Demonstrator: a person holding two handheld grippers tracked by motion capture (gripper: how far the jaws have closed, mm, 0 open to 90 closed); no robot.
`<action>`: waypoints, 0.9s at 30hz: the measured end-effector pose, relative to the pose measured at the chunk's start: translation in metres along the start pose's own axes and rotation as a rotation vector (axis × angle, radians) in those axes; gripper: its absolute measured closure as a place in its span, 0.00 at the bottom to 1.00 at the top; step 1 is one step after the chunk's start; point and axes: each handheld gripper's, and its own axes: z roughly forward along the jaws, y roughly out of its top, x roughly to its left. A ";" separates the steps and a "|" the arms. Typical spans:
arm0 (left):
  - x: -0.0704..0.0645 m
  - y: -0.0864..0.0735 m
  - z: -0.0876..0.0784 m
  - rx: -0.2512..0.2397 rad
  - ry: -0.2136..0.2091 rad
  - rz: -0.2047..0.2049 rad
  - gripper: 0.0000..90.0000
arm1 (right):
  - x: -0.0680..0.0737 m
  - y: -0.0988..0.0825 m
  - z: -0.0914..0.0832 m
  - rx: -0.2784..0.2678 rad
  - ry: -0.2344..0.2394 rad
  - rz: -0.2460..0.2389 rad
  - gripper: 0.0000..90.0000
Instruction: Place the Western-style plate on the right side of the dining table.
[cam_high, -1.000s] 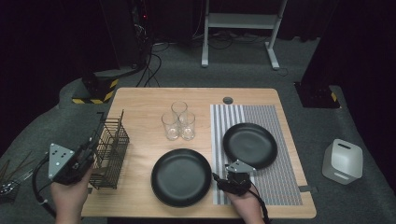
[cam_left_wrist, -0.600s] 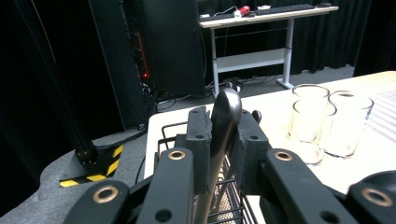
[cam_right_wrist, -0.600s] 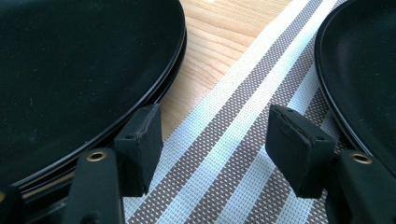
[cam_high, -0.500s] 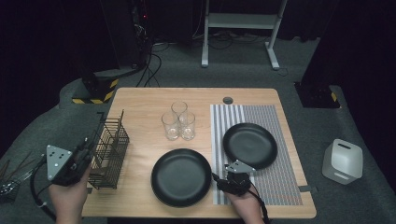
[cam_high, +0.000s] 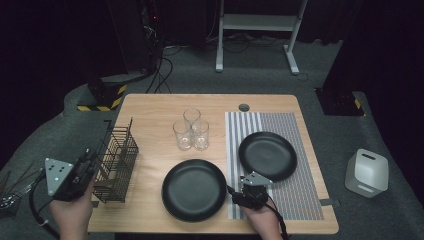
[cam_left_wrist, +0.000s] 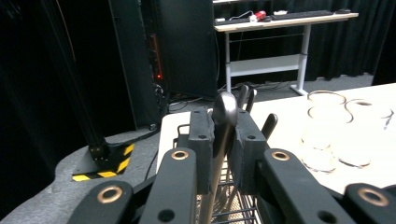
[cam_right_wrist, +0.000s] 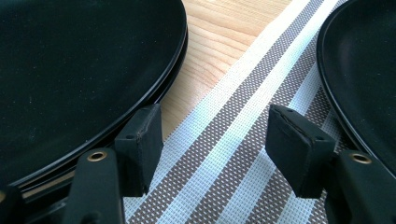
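A: How far along does this look?

B: Early, I'd judge. The left gripper is clenched on a dark utensil — its jaws have just been closing, and the rounded end of the handle now pokes up between the pads at the center of the left gripper view. It rises out of the wire basket, which sits at the lower left of the high view.

A: So picked, not placed?

B: Gripped, but not yet lifted clear, as far as I can tell. More handles stand behind it in the basket.

A: And the other hand?

B: The right gripper is released and holds nothing — it rests on the striped mat between 2 black plates: the near plate at bottom center of the high view and the far plate to its upper right. 3 glasses stand mid-table.

A: What does the utensil look like?

B: Slim, dark, glossy (its working end is hidden in the basket).
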 end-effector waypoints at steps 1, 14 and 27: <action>0.000 0.000 0.000 -0.001 0.003 0.002 0.90 | 0.000 0.000 0.000 0.000 0.000 0.000 0.41; -0.005 0.002 0.004 0.001 0.012 0.015 0.90 | 0.000 0.000 0.000 0.004 -0.001 -0.001 0.41; -0.022 0.006 0.017 0.024 -0.015 0.094 0.89 | 0.001 0.000 0.001 0.007 -0.001 -0.002 0.41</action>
